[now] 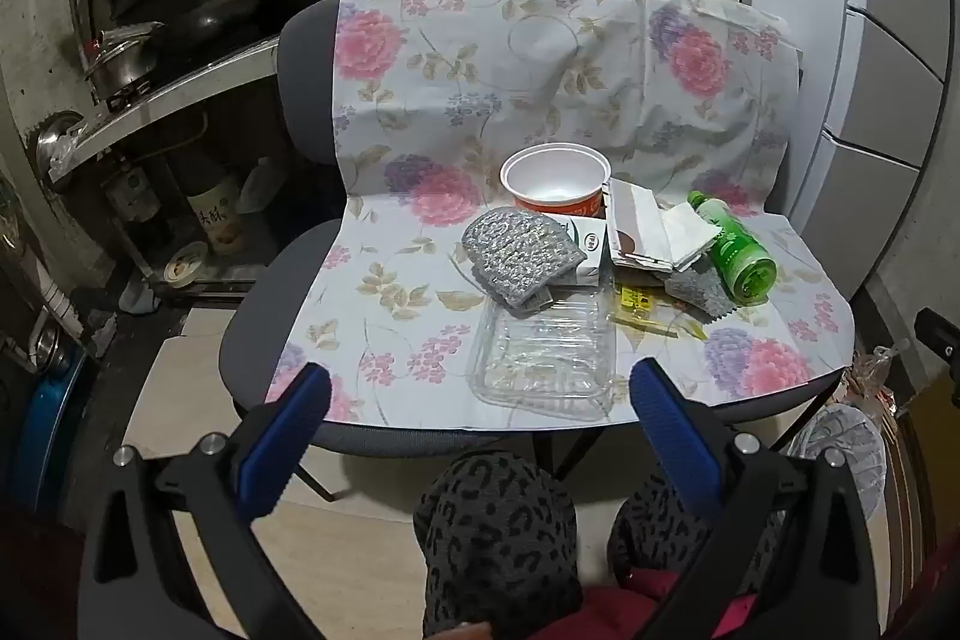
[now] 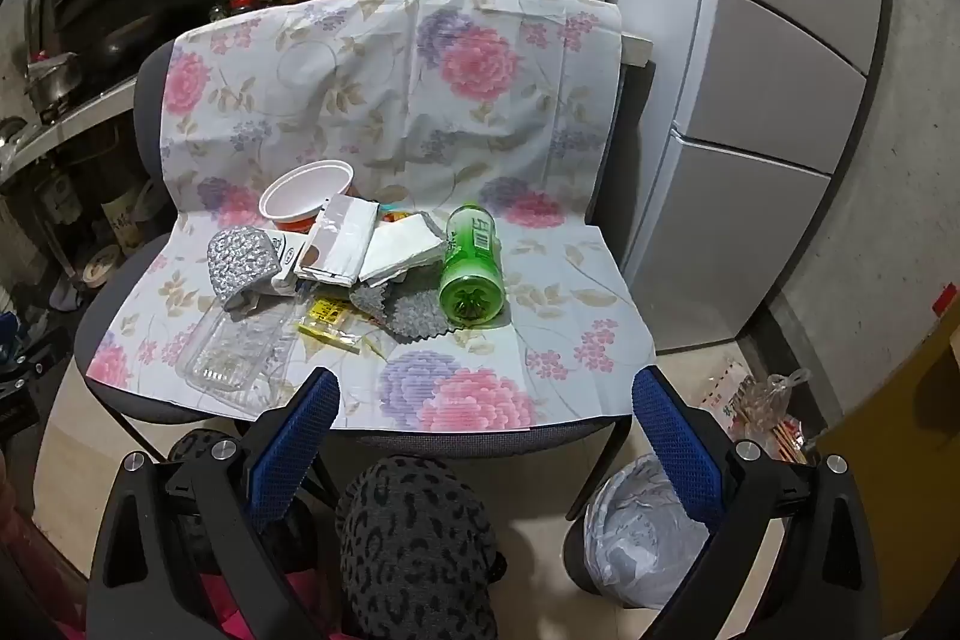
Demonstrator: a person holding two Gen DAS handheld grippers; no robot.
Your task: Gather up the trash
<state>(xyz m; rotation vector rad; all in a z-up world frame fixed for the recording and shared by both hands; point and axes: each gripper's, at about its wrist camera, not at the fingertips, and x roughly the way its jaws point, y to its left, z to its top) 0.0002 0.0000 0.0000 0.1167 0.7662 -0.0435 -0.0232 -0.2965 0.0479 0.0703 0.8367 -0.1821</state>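
Note:
Trash lies on a chair seat covered with a flowered cloth (image 1: 420, 100) (image 2: 540, 292). It includes a white and orange paper bowl (image 1: 555, 178) (image 2: 306, 193), a green plastic bottle (image 1: 735, 250) (image 2: 471, 265) on its side, a clear plastic tray (image 1: 543, 358) (image 2: 234, 352), a silver scouring pad (image 1: 519, 250) (image 2: 243, 259), a small carton (image 1: 585, 244), folded white paper (image 1: 648, 226) (image 2: 396, 250) and a yellow wrapper (image 1: 639, 307) (image 2: 327, 319). My left gripper (image 1: 480, 418) hovers open before the seat's front edge, near the tray. My right gripper (image 2: 486, 424) is open too, short of the seat, empty.
A bin lined with a pale bag (image 2: 645, 532) (image 1: 852, 448) stands on the floor right of the chair. A person's patterned knees (image 1: 498, 532) (image 2: 414, 538) sit below the grippers. A fridge (image 2: 780, 100) is on the right, a stove counter (image 1: 180, 82) on the left.

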